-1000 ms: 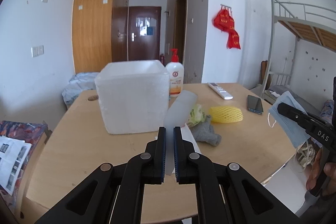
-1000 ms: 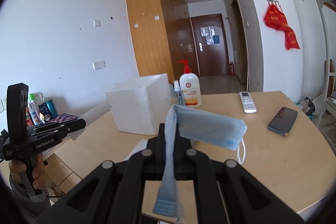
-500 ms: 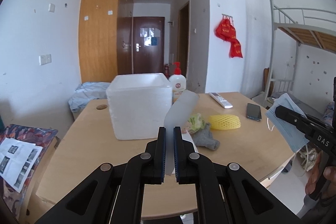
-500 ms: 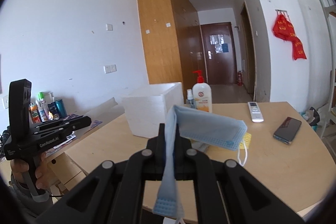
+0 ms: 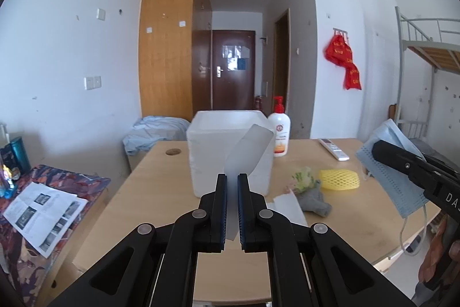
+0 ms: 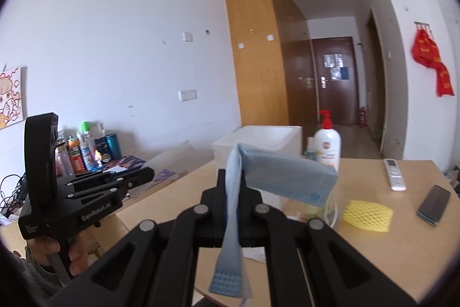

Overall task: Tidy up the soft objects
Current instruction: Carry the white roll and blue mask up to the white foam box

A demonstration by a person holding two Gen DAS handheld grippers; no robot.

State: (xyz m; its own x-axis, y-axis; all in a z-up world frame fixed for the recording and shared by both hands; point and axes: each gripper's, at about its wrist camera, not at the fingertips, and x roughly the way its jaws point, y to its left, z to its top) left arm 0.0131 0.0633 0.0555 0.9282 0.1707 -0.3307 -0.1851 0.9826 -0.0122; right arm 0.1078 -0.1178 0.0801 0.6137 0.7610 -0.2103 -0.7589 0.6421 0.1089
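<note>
Face mask [image 6: 283, 176] beside "GenRobot.AI" gripper [image 6: 143, 174]

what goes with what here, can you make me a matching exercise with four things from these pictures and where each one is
Things:
1. face mask
2. yellow foam net
3. pump bottle
4. grey sock

Places:
A. lying on the table beside the paper sheet
B. standing behind the white foam box
C. clamped in the right gripper
D. lying on the table near the remote

Pairs: 1-C, 2-D, 3-B, 4-A
</note>
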